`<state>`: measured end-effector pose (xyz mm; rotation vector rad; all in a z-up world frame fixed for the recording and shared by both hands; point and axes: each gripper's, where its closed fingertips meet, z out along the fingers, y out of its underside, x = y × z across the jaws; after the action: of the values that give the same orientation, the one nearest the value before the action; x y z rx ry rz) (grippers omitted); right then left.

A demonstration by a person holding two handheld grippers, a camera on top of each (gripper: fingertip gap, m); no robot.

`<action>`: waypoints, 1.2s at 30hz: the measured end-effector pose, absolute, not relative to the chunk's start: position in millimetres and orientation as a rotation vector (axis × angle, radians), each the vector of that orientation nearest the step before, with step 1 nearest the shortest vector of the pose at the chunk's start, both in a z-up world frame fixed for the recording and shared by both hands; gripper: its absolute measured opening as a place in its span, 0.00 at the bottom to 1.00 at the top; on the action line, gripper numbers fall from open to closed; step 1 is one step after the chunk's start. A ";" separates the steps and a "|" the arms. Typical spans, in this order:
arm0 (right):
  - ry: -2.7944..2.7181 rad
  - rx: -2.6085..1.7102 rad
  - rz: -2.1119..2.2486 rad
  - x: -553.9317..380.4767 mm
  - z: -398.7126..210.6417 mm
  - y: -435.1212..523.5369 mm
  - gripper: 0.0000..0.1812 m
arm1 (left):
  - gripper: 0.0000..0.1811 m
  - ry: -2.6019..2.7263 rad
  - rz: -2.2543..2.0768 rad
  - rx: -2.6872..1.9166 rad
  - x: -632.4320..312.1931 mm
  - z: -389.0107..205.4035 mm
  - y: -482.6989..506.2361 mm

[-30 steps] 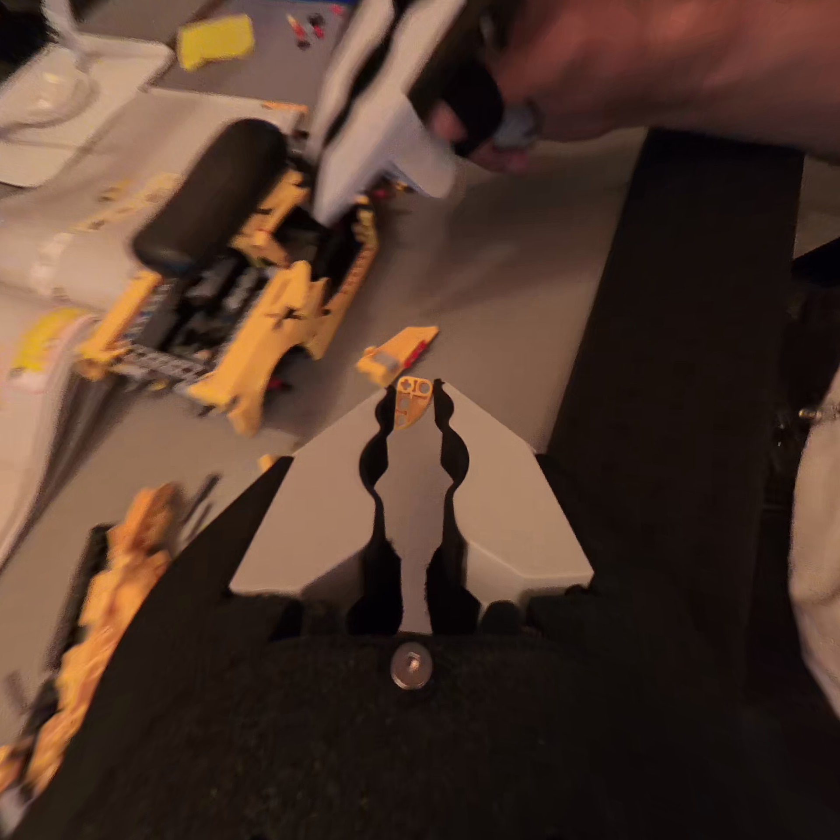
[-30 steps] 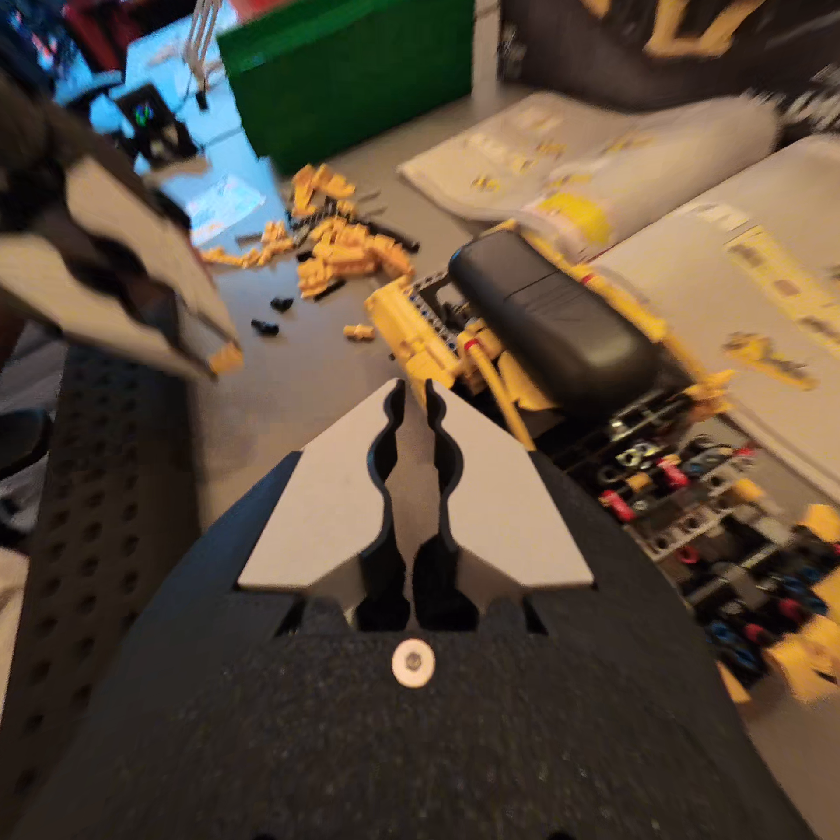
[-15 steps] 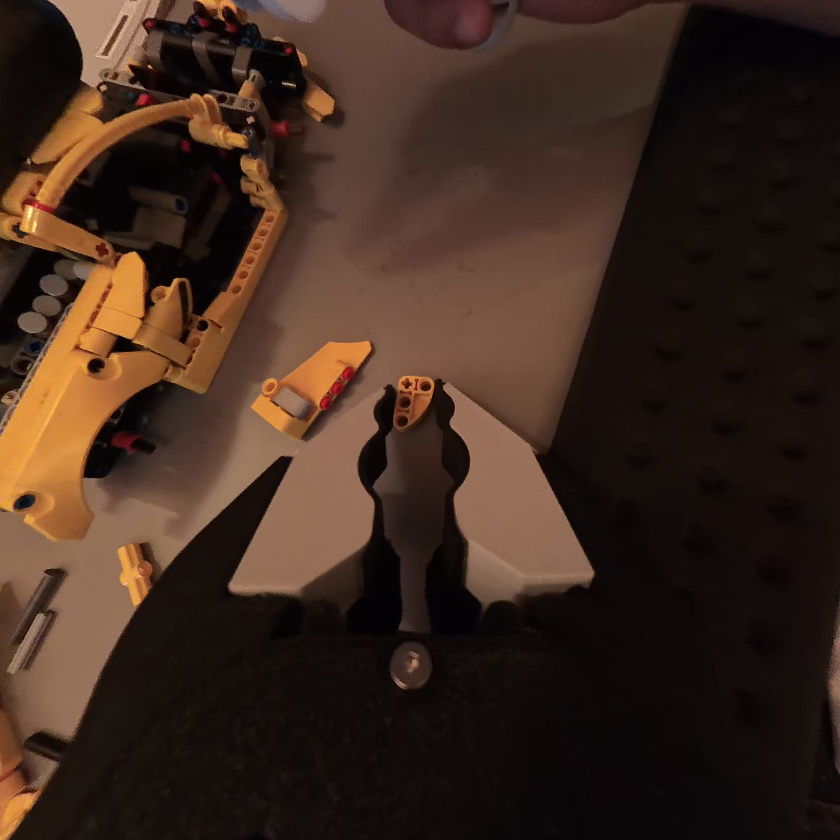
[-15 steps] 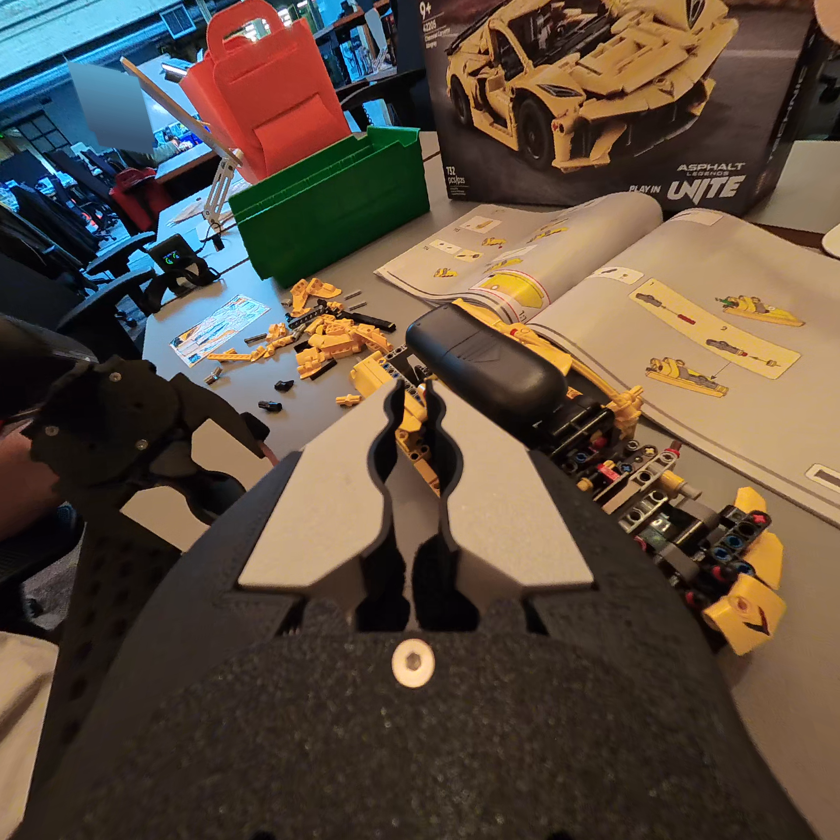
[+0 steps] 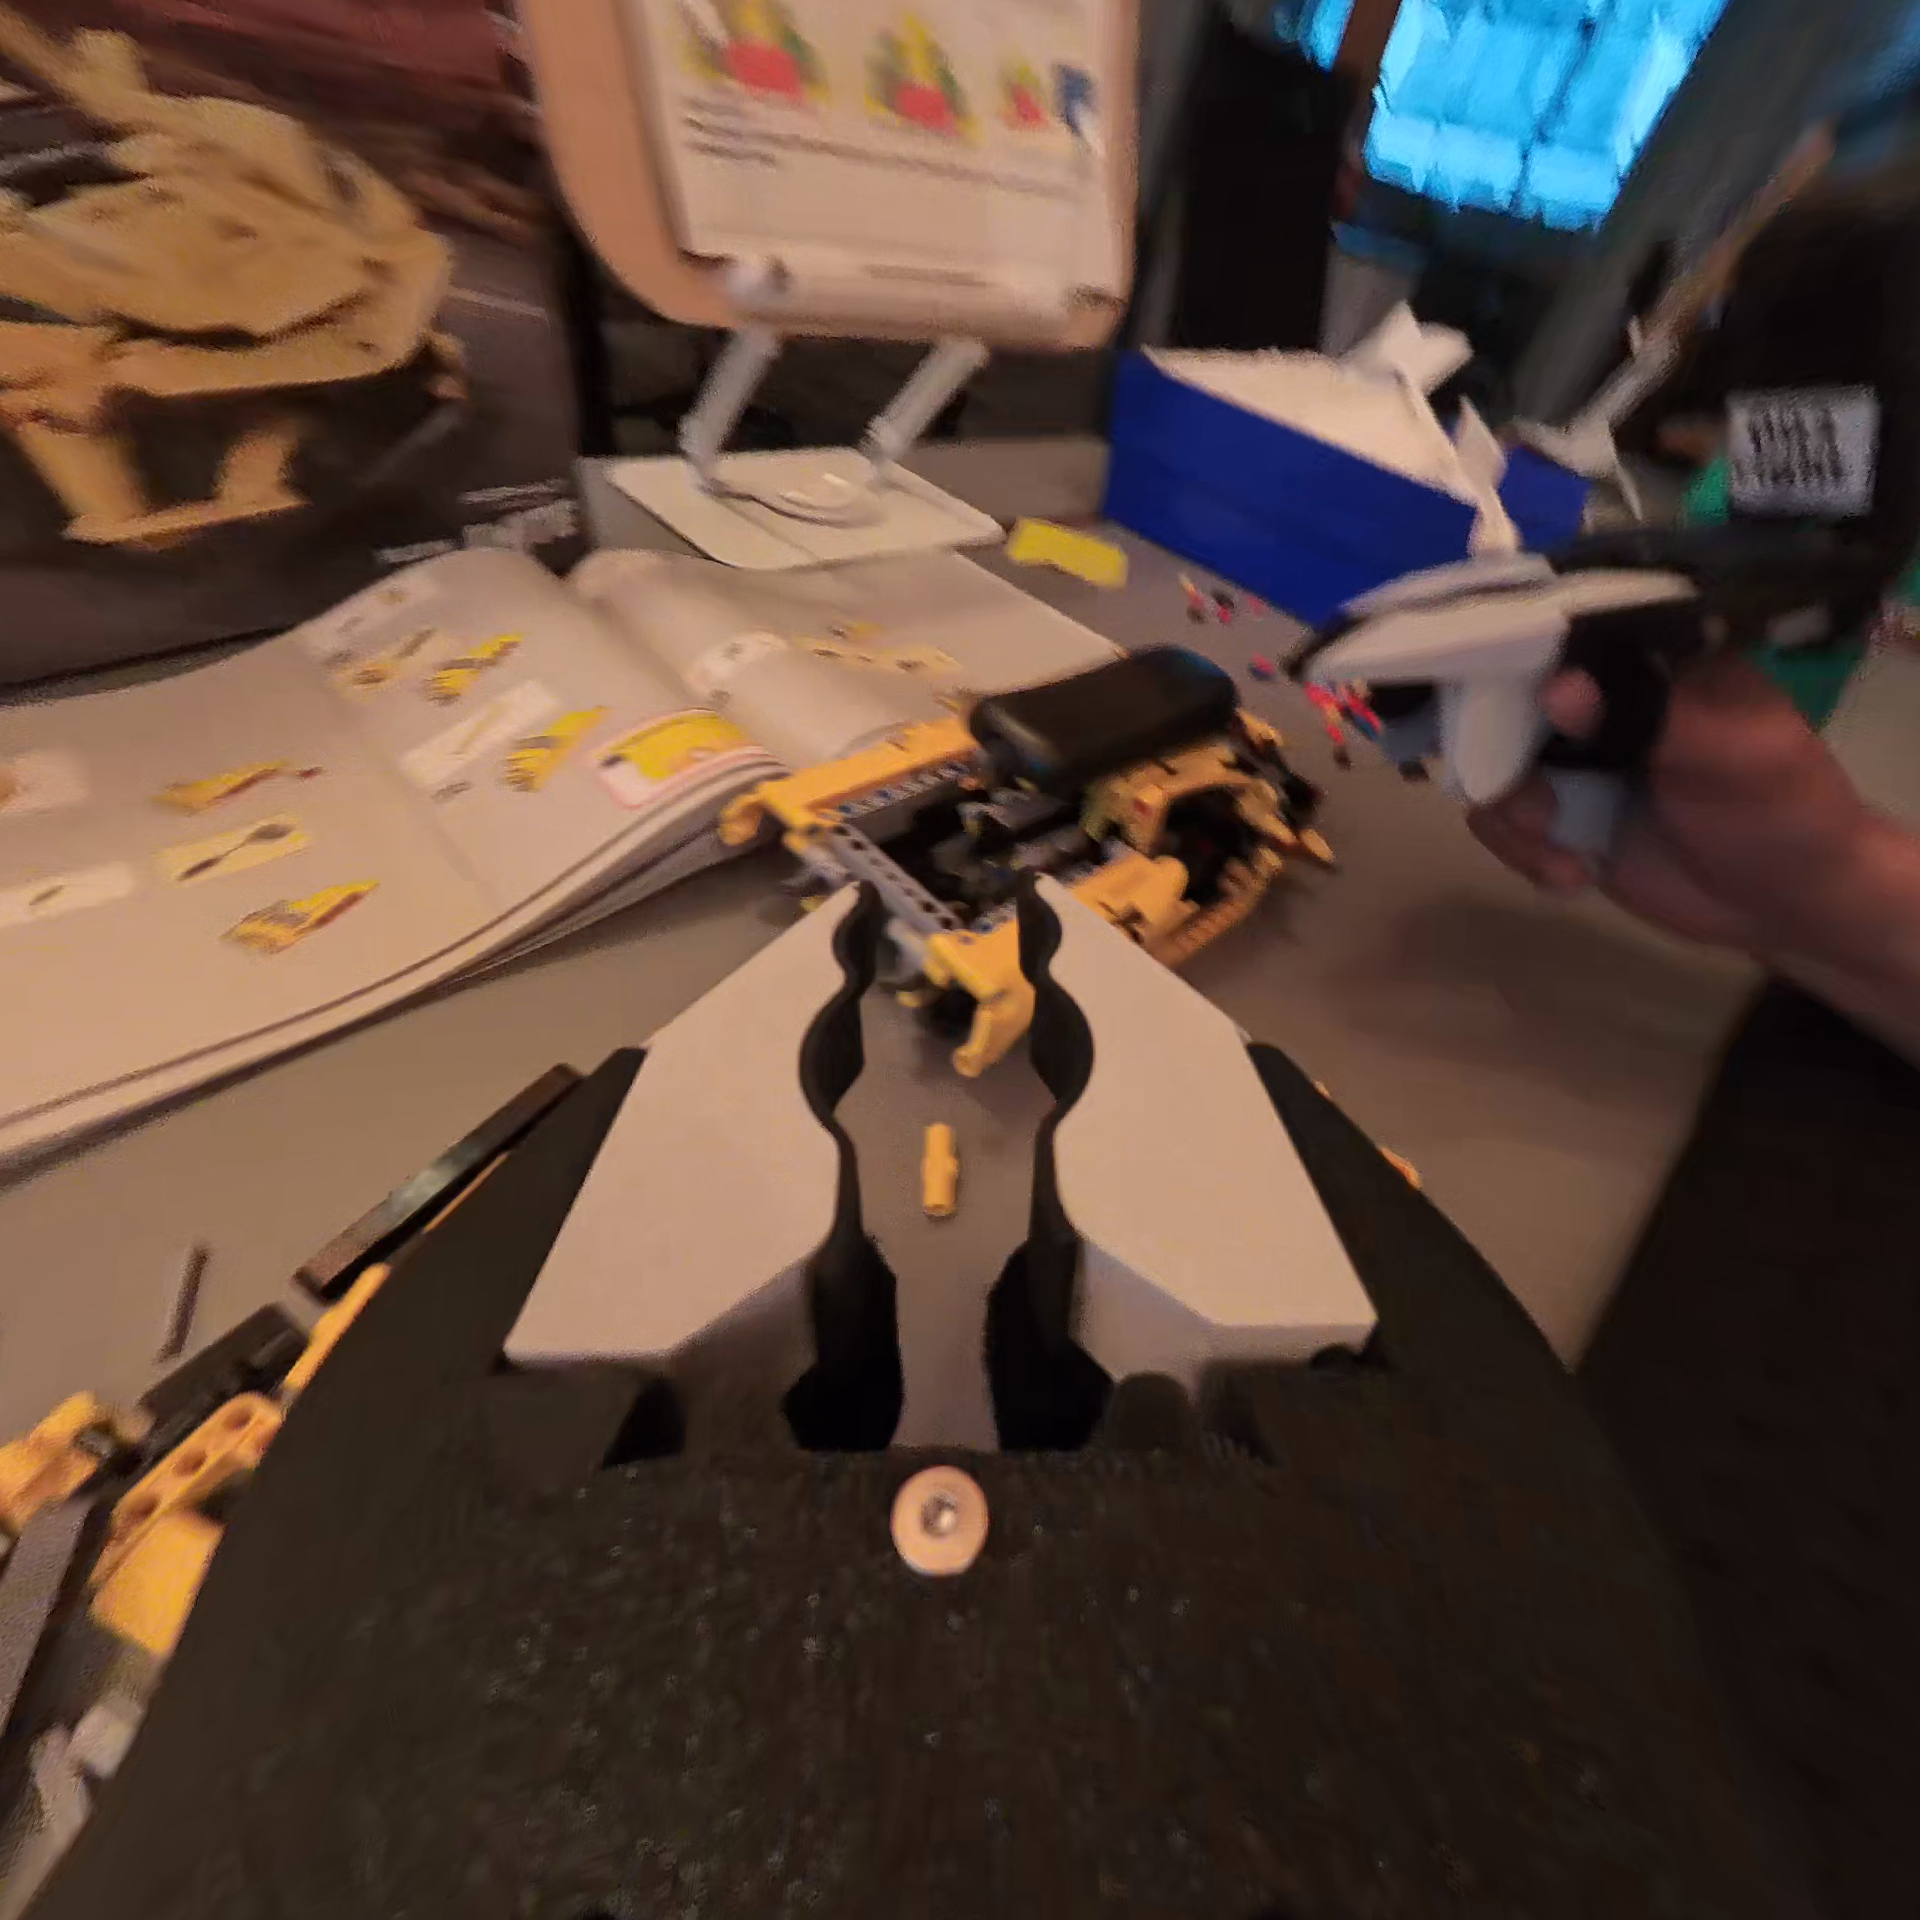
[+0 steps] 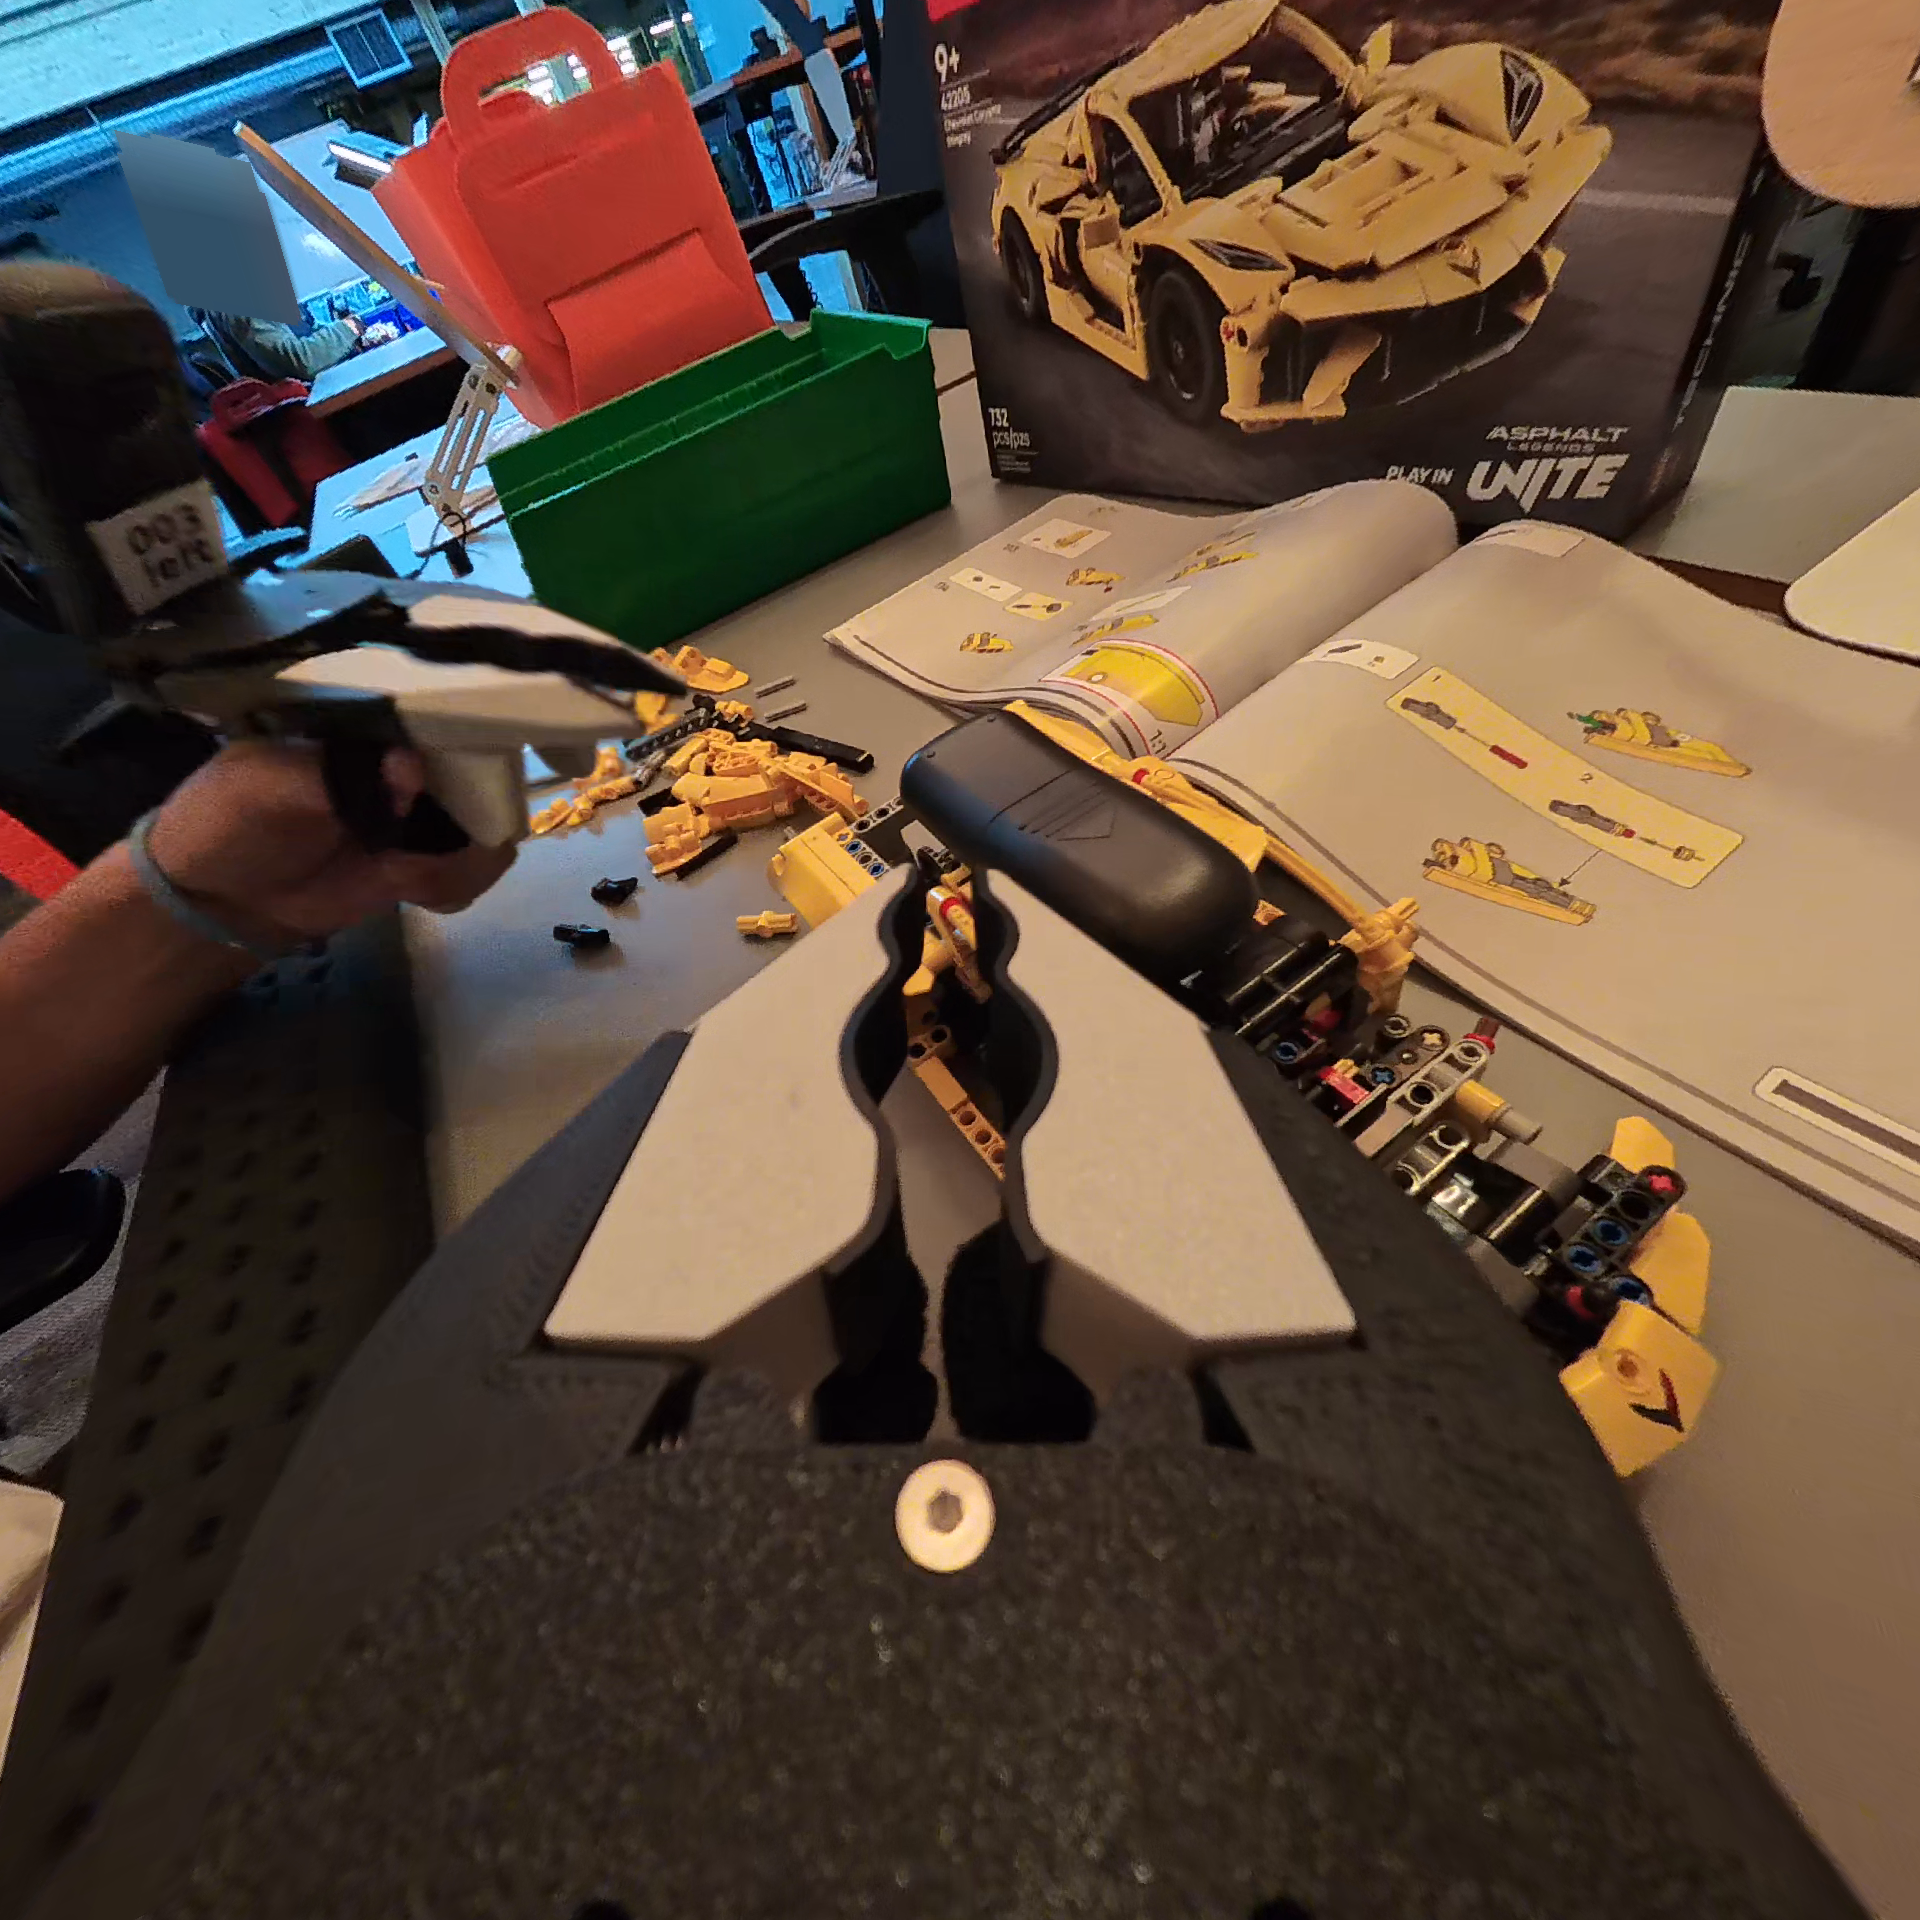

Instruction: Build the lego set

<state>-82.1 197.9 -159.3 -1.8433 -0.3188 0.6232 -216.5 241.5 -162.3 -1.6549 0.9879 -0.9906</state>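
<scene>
From the left wrist view, motion-blurred, a grey tabletop (image 5: pixel 1455 997) carries an open instruction booklet (image 5: pixel 343 790), a blue box (image 5: pixel 1288 499) farther back, the set's dark carton (image 5: pixel 208 343) at far left and a white-footed stand (image 5: pixel 810 488) holding a printed sheet. The half-built yellow and black lego car chassis (image 5: pixel 1039 831) lies just beyond the fingertips beside the booklet's edge, its long axis running from near left to far right, with a black oblong device (image 5: pixel 1101 707) resting on top of it. The left gripper (image 5: pixel 940 914) has its jaws spread wide with nothing between them; a small yellow pin (image 5: pixel 940 1169) lies on the table seen through the gap. At right a hand holds the right gripper (image 5: pixel 1320 655) above the table, clear of the model. From the right wrist view, the same table (image 6: pixel 1787 1558) shows a green bin (image 6: pixel 727 488), an orange bag (image 6: pixel 582 260) behind it, the carton (image 6: pixel 1351 249) and the booklet (image 6: pixel 1558 790), in a room with other desks behind. The chassis (image 6: pixel 1455 1132) stretches from the far centre toward the near right, its yellow end nearest. The right gripper (image 6: pixel 951 894) has its jaws narrowly parted and holds nothing; the tips hover over the chassis beside the black device (image 6: pixel 1081 842). At left the left gripper (image 6: pixel 665 681) hangs over a heap of loose yellow pieces (image 6: pixel 727 790).
</scene>
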 end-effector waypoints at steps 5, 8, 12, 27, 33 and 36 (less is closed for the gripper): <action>-0.309 -1.849 0.683 -85.9 -160.5 197.0 0.04 | 0.14 0.773 -0.880 -1.708 -250.0 -169.4 284.8; -0.312 -1.860 0.680 -86.5 -163.5 198.1 0.05 | 0.14 0.753 -0.846 -1.706 -259.3 -170.8 292.5; -0.318 -1.824 0.497 -62.0 -158.0 206.1 0.12 | 0.14 0.753 -0.855 -1.733 -262.2 -175.6 295.4; -0.094 -2.440 -0.111 168.8 -230.0 57.2 0.09 | 0.14 0.859 -0.791 -1.719 -249.2 -180.6 287.6; -0.304 -2.461 -0.064 160.7 -255.2 66.5 0.12 | 0.14 0.889 -0.757 -1.709 -243.2 -181.4 287.7; -0.445 -2.477 -0.034 158.9 -260.9 73.4 0.13 | 0.14 0.907 -0.738 -1.695 -241.2 -181.4 286.1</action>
<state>158.9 73.4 -260.9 -2.4771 -0.4449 -0.0343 -241.2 286.1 -181.4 -1.6953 0.9069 -0.7384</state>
